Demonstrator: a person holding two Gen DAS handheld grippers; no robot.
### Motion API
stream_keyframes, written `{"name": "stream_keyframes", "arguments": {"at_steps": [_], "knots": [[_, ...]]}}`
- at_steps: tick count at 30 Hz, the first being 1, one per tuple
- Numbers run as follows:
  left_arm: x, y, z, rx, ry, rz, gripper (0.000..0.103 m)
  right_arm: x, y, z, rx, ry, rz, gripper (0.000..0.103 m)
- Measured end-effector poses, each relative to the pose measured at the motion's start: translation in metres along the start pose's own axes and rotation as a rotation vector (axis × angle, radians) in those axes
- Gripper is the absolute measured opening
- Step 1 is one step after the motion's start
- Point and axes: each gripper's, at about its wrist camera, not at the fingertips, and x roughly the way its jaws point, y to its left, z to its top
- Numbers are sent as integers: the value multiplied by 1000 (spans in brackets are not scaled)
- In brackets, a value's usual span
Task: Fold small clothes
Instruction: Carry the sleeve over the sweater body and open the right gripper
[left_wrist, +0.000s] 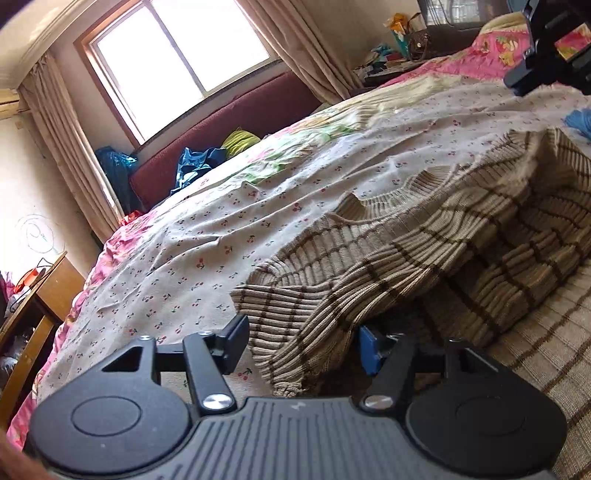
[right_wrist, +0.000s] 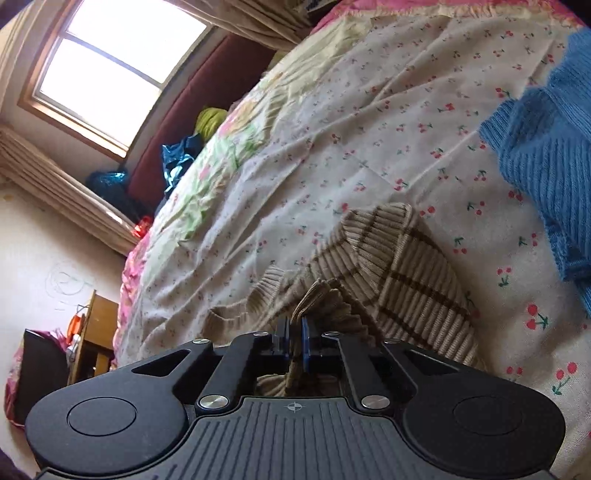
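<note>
sunlit bed (right_wrist: 295, 147) carries the striped sweater (left_wrist: 424, 251) so it can be folded; its edge is pinched in the right claw (right_wrist: 295, 343), while its hem is straddled, ungripped, by the spread left claw (left_wrist: 303, 343).

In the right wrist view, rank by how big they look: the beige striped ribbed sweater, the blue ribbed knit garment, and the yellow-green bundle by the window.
1. Beige striped ribbed sweater and blue ribbed knit garment: similar; the blue one is cut off by the frame edge, so unranked.
2. Yellow-green bundle: smallest, though it sits farthest away.
</note>
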Motion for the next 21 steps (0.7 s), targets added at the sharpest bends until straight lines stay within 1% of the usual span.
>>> {"name": "stream_keyframes", "arguments": {"at_steps": [3, 5, 6, 7, 8, 10, 11, 14, 15, 17, 21], "knots": [[-7, 9, 1, -66, -7, -9, 74, -24, 27, 9, -51, -69, 123, 3], [-6, 5, -3, -52, -1, -10, 74, -37, 39, 10, -110, -109, 158, 3], [-5, 2, -6, -38, 3, -12, 74, -40, 41, 9, -132, -111, 149, 3], [-4, -3, -8, -23, 12, -20, 74, -39, 38, 7, -142, -93, 137, 3], [-4, -6, -10, -16, 17, -28, 74, -34, 33, 5, -141, -45, 117, 8], [-4, -10, -12, -5, 15, -36, 74, -24, 18, -3, -119, 30, 47, 10], [-4, -11, -12, 2, 11, -34, 74, -17, 7, -10, -97, 81, 9, 13], [-3, -11, -11, 2, 9, -36, 74, -1, -21, -22, -3, 144, -46, 19], [-2, -10, -10, 0, 11, -36, 74, 4, -27, -23, 18, 148, -62, 20], [-1, -9, -10, -2, 12, -34, 74, 12, -36, -24, 49, 141, -89, 26], [1, -6, -12, -14, 23, -41, 74, 23, -42, -20, 100, 126, -83, 27]]}}
